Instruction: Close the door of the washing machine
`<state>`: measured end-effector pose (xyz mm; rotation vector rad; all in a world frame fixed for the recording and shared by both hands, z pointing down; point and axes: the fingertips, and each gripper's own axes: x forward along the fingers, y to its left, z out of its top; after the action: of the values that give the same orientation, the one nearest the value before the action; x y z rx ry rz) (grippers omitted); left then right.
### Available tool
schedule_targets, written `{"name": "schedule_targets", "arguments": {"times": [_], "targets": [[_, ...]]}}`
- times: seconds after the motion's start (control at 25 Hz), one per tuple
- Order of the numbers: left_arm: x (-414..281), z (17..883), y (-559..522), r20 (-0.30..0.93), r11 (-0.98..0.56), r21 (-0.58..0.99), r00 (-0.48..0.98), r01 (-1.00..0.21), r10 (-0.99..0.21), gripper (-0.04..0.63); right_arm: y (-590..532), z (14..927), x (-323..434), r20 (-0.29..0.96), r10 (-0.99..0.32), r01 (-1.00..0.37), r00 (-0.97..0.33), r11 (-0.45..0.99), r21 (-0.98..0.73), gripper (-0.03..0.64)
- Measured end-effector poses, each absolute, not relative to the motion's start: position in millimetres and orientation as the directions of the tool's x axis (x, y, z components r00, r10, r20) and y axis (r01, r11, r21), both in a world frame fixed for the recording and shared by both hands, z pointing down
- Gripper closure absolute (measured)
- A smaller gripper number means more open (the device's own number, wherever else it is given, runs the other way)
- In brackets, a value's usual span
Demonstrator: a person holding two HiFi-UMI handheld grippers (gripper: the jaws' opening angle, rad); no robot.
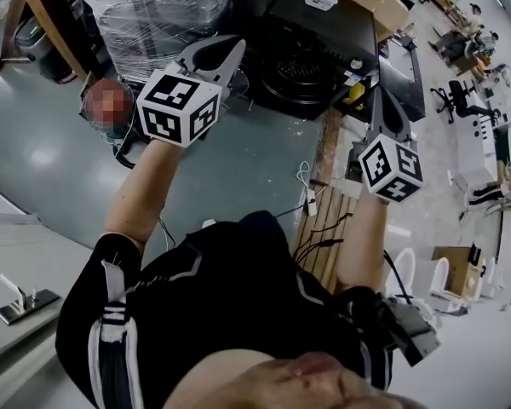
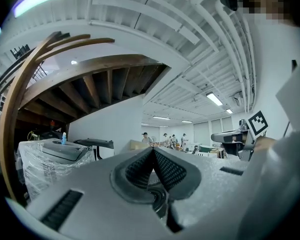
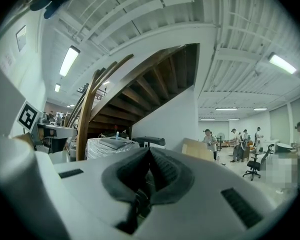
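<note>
Grey workshop floor (image 1: 238,169) spreads through a big open hall, with a timber stair (image 2: 90,66) arching overhead. The left gripper (image 1: 215,56) has its jaws pressed together on nothing, the ribbed pads meeting in a point. The right gripper (image 1: 383,109) is the same, closed and empty. Both point roughly level toward the washing machine (image 1: 311,71). In the head view the left one is at its near left corner and the right one is off its near right corner, and neither touches it. The washing machine is the dark top-loader with its drum mouth open to view. Its door (image 1: 324,20) appears to stand raised behind the opening; in the gripper views it shows as a dark slab held up above the cabinet. Left of the washing machine sits a plastic-wrapped appliance (image 1: 153,7). In front of it, toward its right, lie wooden slats (image 1: 328,220) with cables across them.

By my reading the reach is not yet finished. Closed jaws suit the job, since it needs a push and no grip. I would bring one closed tip to the door's free edge and tip it forward past balance. Then I would ride it down rather than let it drop, holding the other gripper off the rim so nothing gets caught.
</note>
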<state>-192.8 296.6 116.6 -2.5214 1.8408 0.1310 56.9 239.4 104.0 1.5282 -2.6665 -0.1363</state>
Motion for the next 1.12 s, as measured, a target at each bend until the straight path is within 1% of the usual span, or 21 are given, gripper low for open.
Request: {"name": "schedule_targets", "arguments": {"times": [0.12, 0.36, 0.56, 0.8, 1.12], "targets": [[-200, 122, 292, -0.078, -0.305, 0.054, 0.3, -0.951, -0.951, 0.592, 237, 108, 45, 0.02, -0.855, -0.849, -0.518, 0.517, 0.114, 0.612], [-207, 132, 263, -0.054, -0.283, 0.036, 0.281, -0.958, -0.958, 0.592, 210, 115, 32, 0.007, -0.853, -0.848, -0.522, 0.52, 0.1, 0.612], [-218, 131, 227, -0.037, -0.266, 0.024, 0.265, -0.964, -0.964, 0.592, 171, 108, 18, -0.042, -0.819, -0.82, -0.572, 0.57, 0.056, 0.612], [-229, 130, 166, -0.029, -0.248, 0.018, 0.248, -0.969, -0.968, 0.592, 109, 113, 5, -0.014, -0.816, -0.812, -0.577, 0.572, 0.116, 0.613], [-219, 137, 71, -0.003, -0.251, 0.027, 0.251, -0.968, -0.968, 0.592, 24, 118, 8, -0.008, -0.793, -0.791, -0.609, 0.606, 0.078, 0.614]]}}
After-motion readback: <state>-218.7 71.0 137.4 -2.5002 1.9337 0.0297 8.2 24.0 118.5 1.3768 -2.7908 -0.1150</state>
